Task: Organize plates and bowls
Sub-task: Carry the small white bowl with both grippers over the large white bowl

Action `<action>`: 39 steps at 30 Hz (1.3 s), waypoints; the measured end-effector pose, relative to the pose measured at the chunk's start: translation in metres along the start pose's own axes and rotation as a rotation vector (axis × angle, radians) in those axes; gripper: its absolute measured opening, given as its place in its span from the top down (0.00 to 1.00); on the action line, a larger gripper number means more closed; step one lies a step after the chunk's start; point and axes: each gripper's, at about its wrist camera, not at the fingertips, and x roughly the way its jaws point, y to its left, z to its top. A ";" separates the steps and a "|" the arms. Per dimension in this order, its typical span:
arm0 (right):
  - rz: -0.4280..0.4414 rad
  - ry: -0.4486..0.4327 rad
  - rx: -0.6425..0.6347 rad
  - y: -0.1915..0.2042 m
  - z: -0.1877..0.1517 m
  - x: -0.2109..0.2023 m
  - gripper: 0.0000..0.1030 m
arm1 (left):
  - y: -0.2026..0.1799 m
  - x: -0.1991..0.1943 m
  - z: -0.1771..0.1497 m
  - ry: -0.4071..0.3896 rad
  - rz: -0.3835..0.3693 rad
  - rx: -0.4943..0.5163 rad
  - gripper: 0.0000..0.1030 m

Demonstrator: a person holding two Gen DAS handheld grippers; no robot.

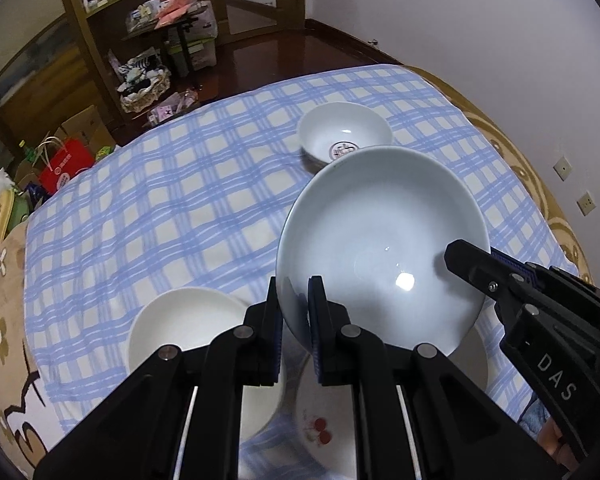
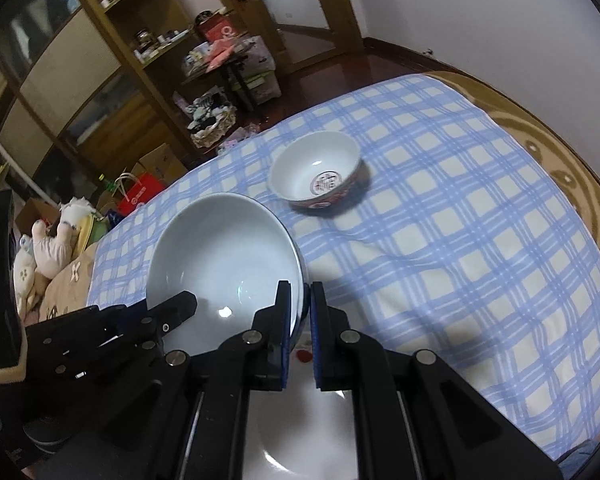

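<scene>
We work over a bed spread with a blue checked cloth [image 1: 159, 200], shelves and clutter behind. Both the left gripper [image 1: 293, 320] and right gripper [image 2: 300, 320] have their jaws closed on opposite rims of the large pale bowl [image 1: 380, 248], held tilted above the cloth. We judge it is being carried to a stack; next it needs lowering level onto a matching dish. The patterned bowl [image 2: 316, 172] sits farther off. The white bowl [image 1: 179, 320] and cherry-marked plate [image 1: 320, 432] below are partly hidden by the jaws.

Three bowls [image 1: 380, 248] [image 1: 346, 136] [image 1: 179, 320], one cherry-printed plate [image 1: 320, 432], two grippers [image 1: 293, 320] [image 2: 300, 320] on one checked cloth [image 1: 159, 200]
</scene>
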 end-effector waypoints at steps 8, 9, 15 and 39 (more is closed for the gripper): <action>0.047 -0.002 -0.053 0.031 -0.008 -0.002 0.91 | 0.030 -0.019 -0.014 -0.014 0.025 -0.022 0.88; 0.052 -0.001 -0.061 0.035 -0.009 -0.001 0.91 | 0.033 -0.020 -0.016 -0.016 0.029 -0.021 0.88; 0.020 0.012 -0.121 0.058 -0.022 0.003 0.90 | 0.047 -0.017 -0.030 -0.011 0.035 -0.025 0.88; 0.074 0.092 -0.176 0.106 -0.051 0.039 0.91 | 0.110 -0.002 -0.078 0.015 0.014 -0.121 0.88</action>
